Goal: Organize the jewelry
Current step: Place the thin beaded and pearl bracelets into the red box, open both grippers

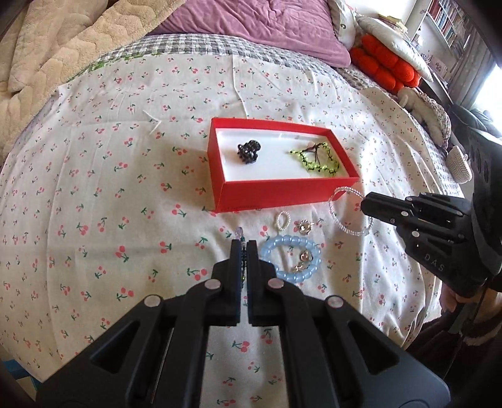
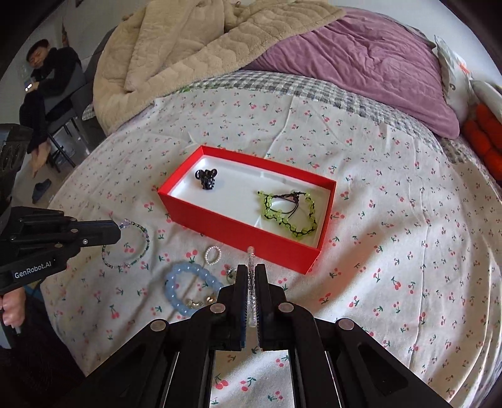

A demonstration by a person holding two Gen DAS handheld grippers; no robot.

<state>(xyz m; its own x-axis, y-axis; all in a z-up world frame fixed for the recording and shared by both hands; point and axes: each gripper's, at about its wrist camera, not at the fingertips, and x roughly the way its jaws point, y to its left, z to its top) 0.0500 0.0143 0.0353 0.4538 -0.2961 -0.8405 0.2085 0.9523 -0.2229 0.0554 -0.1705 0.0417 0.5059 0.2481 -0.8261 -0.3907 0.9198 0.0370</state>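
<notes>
The left tool (image 1: 242,248) is closed on a thin chain of dark green and lilac beads (image 2: 138,232), which hangs as a loop from its tips just above the sheet. The right tool (image 2: 251,270) is likewise closed, on a clear bead bracelet (image 1: 348,216) that droops from its tips near the box's front corner. Between the two, lying on the sheet, are a pale blue bracelet (image 1: 288,257), a small pearl ring (image 1: 283,218) and a little metal charm (image 1: 303,226). Just beyond them sits the red box (image 1: 282,193), open, white inside, with a dark bead cluster (image 1: 248,151) at its left end and a green bracelet (image 1: 320,158) at its right. All of it rests on a bed under a white sheet with a cherry print (image 1: 109,194). Farther back come a grey check cover (image 2: 282,83), a cream blanket (image 2: 194,40) and a mauve quilt (image 2: 370,62). Orange cushions (image 1: 386,67) and bookshelves (image 1: 445,22) stand to the right; a person sits on a chair (image 2: 62,119) at far left.
</notes>
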